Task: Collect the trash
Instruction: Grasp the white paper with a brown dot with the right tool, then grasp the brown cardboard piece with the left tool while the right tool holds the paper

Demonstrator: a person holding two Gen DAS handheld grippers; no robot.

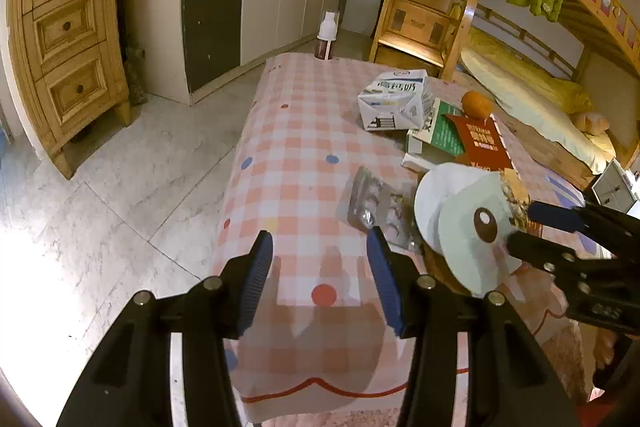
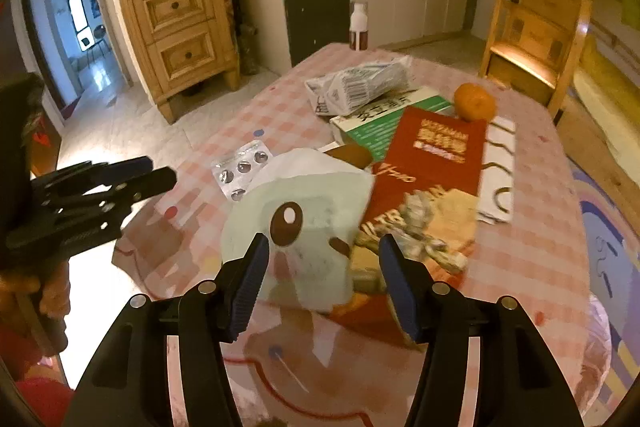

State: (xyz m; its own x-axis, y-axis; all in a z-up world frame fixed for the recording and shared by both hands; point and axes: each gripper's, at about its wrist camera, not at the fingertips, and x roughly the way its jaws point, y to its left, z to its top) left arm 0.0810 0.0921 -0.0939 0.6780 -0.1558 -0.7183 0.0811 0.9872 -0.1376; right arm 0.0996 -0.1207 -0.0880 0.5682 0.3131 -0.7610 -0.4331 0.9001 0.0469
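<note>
Two grippers hang over the checked tablecloth [image 1: 304, 147], both with jaws apart and nothing between them: the left gripper [image 1: 320, 267] above bare cloth, the right gripper [image 2: 324, 267] above a pale green wrapper [image 2: 304, 227]. A foil blister pack [image 1: 376, 207] lies just beside that wrapper, and a crumpled milk carton [image 1: 394, 99] sits farther back near an orange [image 1: 476, 103].
</note>
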